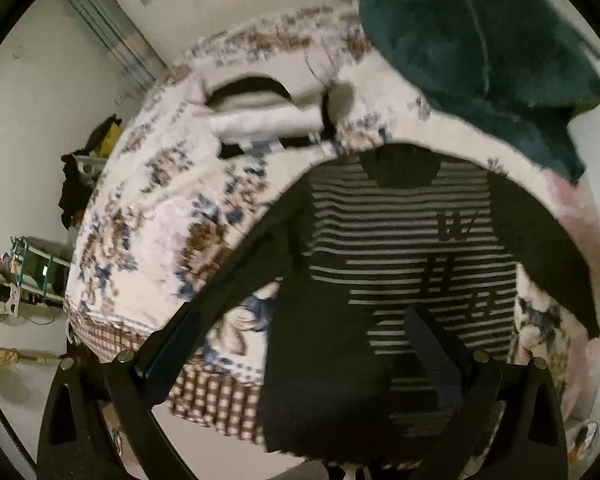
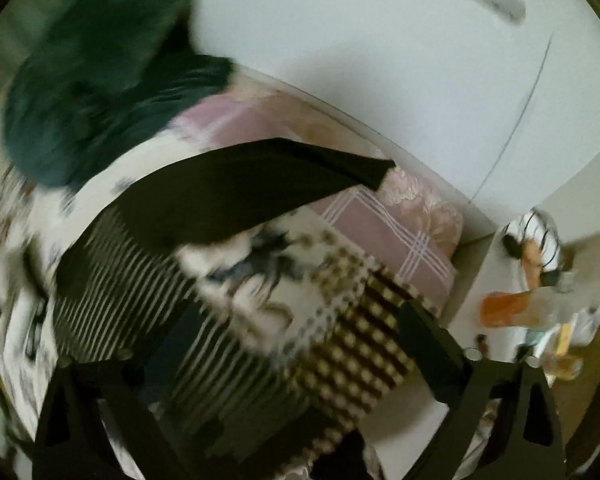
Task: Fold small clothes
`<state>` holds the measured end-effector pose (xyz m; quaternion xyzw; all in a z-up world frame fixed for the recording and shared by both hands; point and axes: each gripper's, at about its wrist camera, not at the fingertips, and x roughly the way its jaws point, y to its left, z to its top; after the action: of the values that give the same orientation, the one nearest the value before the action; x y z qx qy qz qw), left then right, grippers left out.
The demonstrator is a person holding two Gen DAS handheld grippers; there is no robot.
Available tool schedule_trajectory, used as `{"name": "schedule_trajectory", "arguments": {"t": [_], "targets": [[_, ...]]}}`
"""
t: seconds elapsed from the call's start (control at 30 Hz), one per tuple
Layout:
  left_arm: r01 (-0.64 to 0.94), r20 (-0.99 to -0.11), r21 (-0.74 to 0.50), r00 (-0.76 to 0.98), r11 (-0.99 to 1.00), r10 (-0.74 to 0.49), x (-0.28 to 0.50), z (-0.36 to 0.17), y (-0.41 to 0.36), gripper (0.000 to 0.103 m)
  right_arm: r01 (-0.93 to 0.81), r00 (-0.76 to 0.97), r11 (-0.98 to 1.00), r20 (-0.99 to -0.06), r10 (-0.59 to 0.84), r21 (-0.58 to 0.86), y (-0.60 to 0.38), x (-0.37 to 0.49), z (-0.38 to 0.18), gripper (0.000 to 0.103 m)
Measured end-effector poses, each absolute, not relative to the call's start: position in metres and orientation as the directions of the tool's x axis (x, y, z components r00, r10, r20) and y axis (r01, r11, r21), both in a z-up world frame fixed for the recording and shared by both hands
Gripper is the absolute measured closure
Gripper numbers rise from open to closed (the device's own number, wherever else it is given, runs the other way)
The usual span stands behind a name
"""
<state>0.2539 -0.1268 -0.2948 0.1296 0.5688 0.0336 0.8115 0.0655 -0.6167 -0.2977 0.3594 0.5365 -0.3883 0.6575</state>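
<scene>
A black long-sleeved top with a grey-striped front (image 1: 404, 248) lies spread on a floral bedspread (image 1: 156, 208), both black sleeves stretched out. My left gripper (image 1: 300, 332) is open over the top's lower left part, fingers apart, one over the sleeve side and one over the stripes. In the right wrist view the same top (image 2: 148, 280) lies at the left, its right sleeve (image 2: 260, 184) stretched toward the wall. My right gripper (image 2: 296, 336) is open above the bed edge beside the top's hem, holding nothing.
A dark green fleece garment (image 1: 484, 56) lies heaped at the far end of the bed. Folded white and black clothes (image 1: 268, 116) are stacked behind. A pink patterned blanket (image 2: 384, 224) lies by the wall. Clutter (image 2: 540, 300) stands on the floor to the right.
</scene>
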Motion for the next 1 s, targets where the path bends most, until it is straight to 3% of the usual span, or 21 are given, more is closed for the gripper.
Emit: {"name": "schedule_trajectory", "arguments": {"t": [0.07,0.17,0.27,0.33,0.6,0.8,0.9,1.0], "targets": [[0.099,-0.922,0.260,0.321,0.961,0.216,0.268,-0.331,-0.145,0.000,0.937,0.090,0.346,-0.992,-0.091,0.053,-0.654,0.064,-0.351,0.025],[0.111,-0.926,0.287,0.285,0.952,0.246,0.284,-0.378,-0.166,0.000,0.978,0.055,0.206,-0.997,-0.055,0.043,-0.696,0.052,-0.414,0.036],[0.123,-0.932,0.303,0.244,0.945,0.268,0.297,-0.421,-0.182,0.000,0.994,0.047,0.098,-0.998,-0.045,0.042,-0.732,0.041,-0.464,0.037],[0.137,-0.934,0.311,0.224,0.940,0.277,0.303,-0.447,-0.192,0.000,0.995,0.029,0.098,-0.997,-0.072,0.022,-0.750,0.042,-0.485,0.038],[0.231,-0.939,0.325,0.196,0.917,0.284,0.321,-0.522,-0.228,0.000,0.952,-0.122,0.266,-0.984,-0.127,-0.152,-0.814,0.097,-0.579,0.057],[0.272,-0.941,0.317,0.208,0.908,0.267,0.334,-0.550,-0.246,0.000,0.883,-0.272,0.275,-0.891,-0.363,-0.381,-0.853,0.152,-0.584,0.057],[0.269,-0.947,0.297,0.206,0.916,0.246,0.341,-0.555,-0.250,0.000,0.891,-0.233,0.286,-0.895,-0.380,-0.353,-0.842,0.153,-0.563,0.057],[0.270,-0.951,0.280,0.206,0.921,0.229,0.344,-0.557,-0.254,0.000,0.931,-0.163,0.267,-0.939,-0.303,-0.248,-0.822,0.129,-0.552,0.045]]}}
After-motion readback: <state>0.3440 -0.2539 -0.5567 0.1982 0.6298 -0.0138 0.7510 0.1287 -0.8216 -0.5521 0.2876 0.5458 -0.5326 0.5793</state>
